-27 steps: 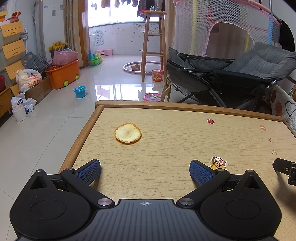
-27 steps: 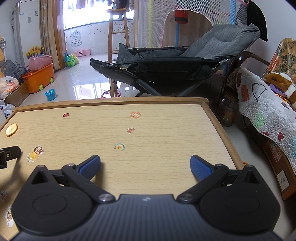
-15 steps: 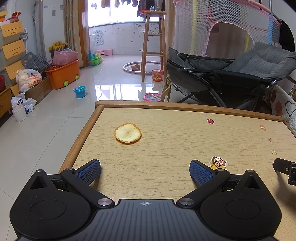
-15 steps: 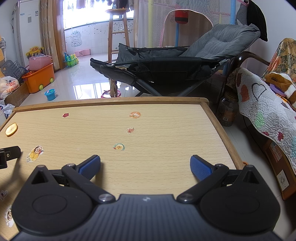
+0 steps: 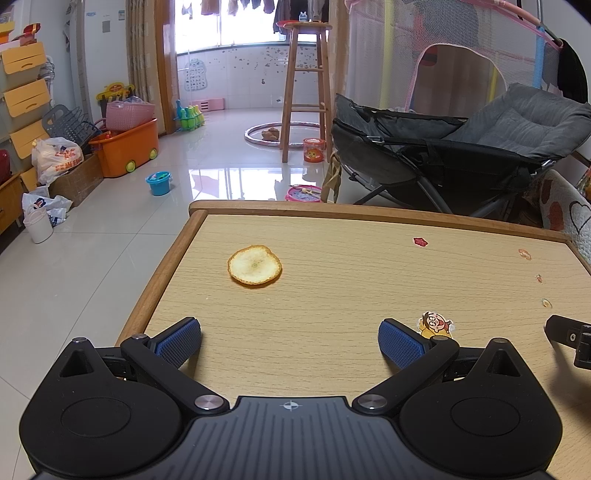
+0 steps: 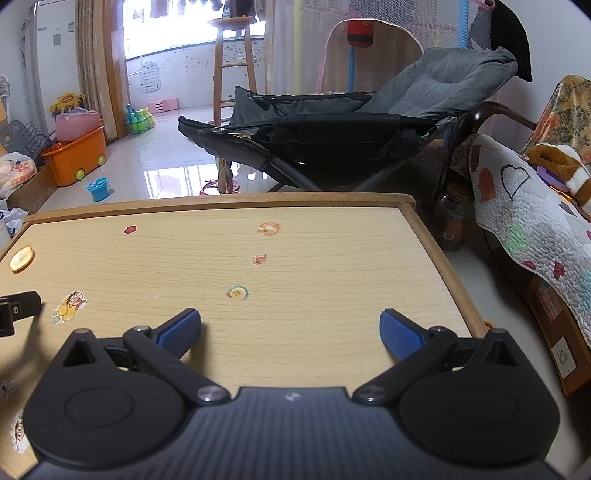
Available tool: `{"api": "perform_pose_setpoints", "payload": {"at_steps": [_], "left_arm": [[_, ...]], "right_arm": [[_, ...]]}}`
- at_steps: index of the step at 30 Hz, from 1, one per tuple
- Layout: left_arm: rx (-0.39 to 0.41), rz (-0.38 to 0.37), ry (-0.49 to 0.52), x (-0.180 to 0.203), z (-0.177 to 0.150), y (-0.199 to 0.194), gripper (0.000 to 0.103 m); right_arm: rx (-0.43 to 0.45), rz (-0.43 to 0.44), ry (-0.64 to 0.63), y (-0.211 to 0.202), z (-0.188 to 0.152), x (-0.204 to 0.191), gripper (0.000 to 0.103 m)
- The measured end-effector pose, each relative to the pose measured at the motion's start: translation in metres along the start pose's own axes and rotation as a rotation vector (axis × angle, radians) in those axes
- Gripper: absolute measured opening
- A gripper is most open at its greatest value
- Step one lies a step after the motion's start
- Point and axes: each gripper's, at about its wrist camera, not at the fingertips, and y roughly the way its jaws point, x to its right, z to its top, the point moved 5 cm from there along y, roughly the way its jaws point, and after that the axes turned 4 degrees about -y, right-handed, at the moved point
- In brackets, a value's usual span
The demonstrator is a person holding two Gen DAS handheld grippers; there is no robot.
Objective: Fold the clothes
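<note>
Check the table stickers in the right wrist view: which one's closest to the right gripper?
The round green-rimmed sticker, just ahead of the right gripper. The two orange stickers and the red one lie farther back.

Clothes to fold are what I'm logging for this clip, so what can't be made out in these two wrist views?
- Clothes: none in either view; the near table is hidden under the left tongs body and right tongs body.
- Right tongs in the left view: cut off by the right edge.
- Stickers: too small to read.
- Items hanging at the window: cut off by the top edge.
</note>
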Motion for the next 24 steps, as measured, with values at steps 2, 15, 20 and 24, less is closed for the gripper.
{"api": "perform_pose_setpoints", "payload": {"at_steps": [2,15,20,24], "left_arm": [[0.0,0.0,0.0,0.001,0.0,0.0,0.103],[0.0,-0.001,0.0,0.0,-0.001,0.0,0.103],[0.0,-0.001,0.0,0.0,-0.001,0.0,0.103],[0.0,-0.001,0.0,0.0,-0.001,0.0,0.103]], "right_arm": [[0.0,-0.001,0.002,-0.001,0.0,0.001,0.103],[-0.007,-0.012,0.034,-0.012,-0.009,0.002,0.103],[-0.015,-0.024,0.05,-0.013,-0.01,0.005,0.103],[-0.028,-0.034,0.058,-0.016,-0.012,0.007,0.103]]}}
